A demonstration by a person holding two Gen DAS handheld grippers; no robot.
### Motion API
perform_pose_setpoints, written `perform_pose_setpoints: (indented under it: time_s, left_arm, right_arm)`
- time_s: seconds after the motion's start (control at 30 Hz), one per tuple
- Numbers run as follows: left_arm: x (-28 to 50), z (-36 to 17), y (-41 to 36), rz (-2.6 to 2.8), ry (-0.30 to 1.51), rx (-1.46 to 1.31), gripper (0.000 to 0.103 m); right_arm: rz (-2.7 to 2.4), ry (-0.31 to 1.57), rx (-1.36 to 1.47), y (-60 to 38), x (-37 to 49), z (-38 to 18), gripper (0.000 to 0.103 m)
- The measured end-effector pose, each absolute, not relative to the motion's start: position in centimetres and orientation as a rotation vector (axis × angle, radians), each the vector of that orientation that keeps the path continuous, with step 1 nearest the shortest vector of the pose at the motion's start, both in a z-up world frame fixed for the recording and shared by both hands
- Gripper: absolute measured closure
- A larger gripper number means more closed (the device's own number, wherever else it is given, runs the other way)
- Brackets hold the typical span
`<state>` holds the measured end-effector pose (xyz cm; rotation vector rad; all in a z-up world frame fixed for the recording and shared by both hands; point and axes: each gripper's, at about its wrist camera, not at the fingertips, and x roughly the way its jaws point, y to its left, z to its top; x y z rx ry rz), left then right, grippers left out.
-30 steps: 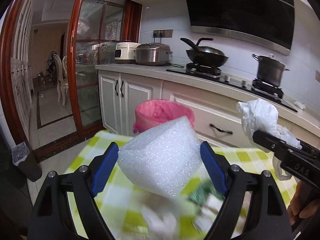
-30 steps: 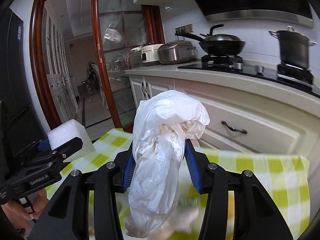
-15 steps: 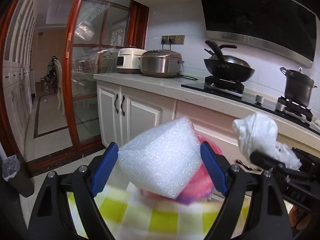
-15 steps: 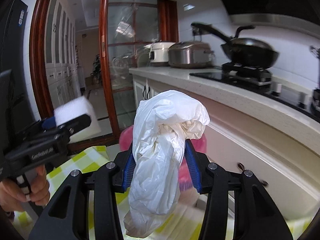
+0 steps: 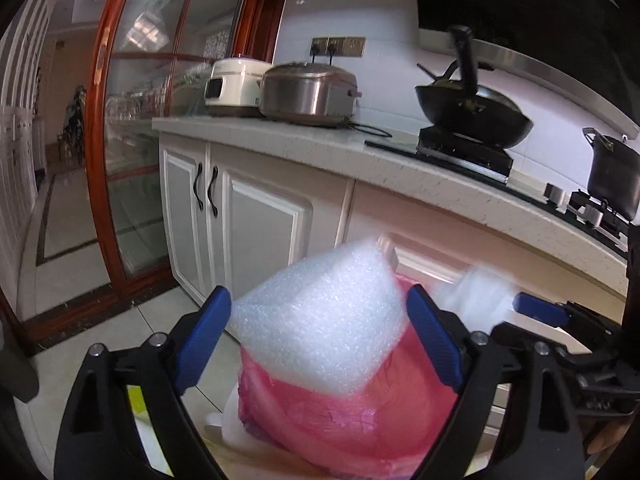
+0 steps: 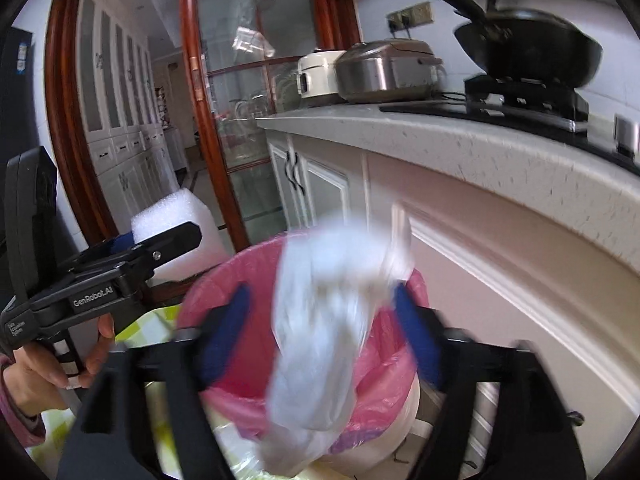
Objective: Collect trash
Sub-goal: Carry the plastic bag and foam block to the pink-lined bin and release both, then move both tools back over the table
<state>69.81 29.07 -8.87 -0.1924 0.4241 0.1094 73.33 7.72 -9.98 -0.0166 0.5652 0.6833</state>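
My left gripper (image 5: 320, 320) is shut on a white foam block (image 5: 320, 320) and holds it above the near rim of a bin lined with a pink bag (image 5: 352, 420). In the right wrist view my right gripper (image 6: 324, 320) has its jaws spread wide, and a crumpled white plastic bag (image 6: 328, 320) hangs blurred between them over the pink-lined bin (image 6: 224, 280). The left gripper (image 6: 120, 268) and its foam block (image 6: 176, 220) show at the left there. The right gripper's blue tip (image 5: 540, 312) and the blurred bag (image 5: 476, 296) show at the right of the left wrist view.
A white kitchen counter (image 5: 400, 168) with cabinets stands just behind the bin, carrying rice cookers (image 5: 308, 92), a wok (image 5: 472, 116) and a pot (image 5: 612, 176). A green checked tablecloth edge (image 6: 152, 328) lies below left. A glass door with red frame (image 5: 104, 120) is at the left.
Both grippers moved forward off the table to over the pink bin. The right jaws have opened wide and the plastic bag now blurs between them. The left still grips the foam.
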Motion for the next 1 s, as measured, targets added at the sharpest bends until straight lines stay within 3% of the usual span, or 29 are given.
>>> perform_pose_setpoints:
  time_s: [0.23,0.4,0.53,0.73,1.0]
  left_arm:
    - [69.8,-10.2,30.1,0.109,0.439,-0.231,0.010]
    - [64.8,-8.8,29.3,0.151,0.413,-0.204,0.010]
    - [58.3,-6.4,27.8,0.161,0.368,-0.204,0.004]
    - [45.7,-2.6,22.7,0.130,0.284,-0.122,0.004]
    - [33.4,-3.1,16.7,0.077,0.318,-0.040,0.004]
  right_arm:
    - [0.676,0.561,0.025,6.2,73.3,-11.1,0.026]
    - [0.653,0.542,-0.016,3.9,69.5,-9.0,0.026]
    - [0.631,0.484,-0.018,0.7,62.7,-5.1,0.021]
    - [0.579,0.371,-0.020,-3.3,50.0,-1.2,0.018]
    - [0.518,0.364,-0.055,-7.0,36.0,-2.0,0.018]
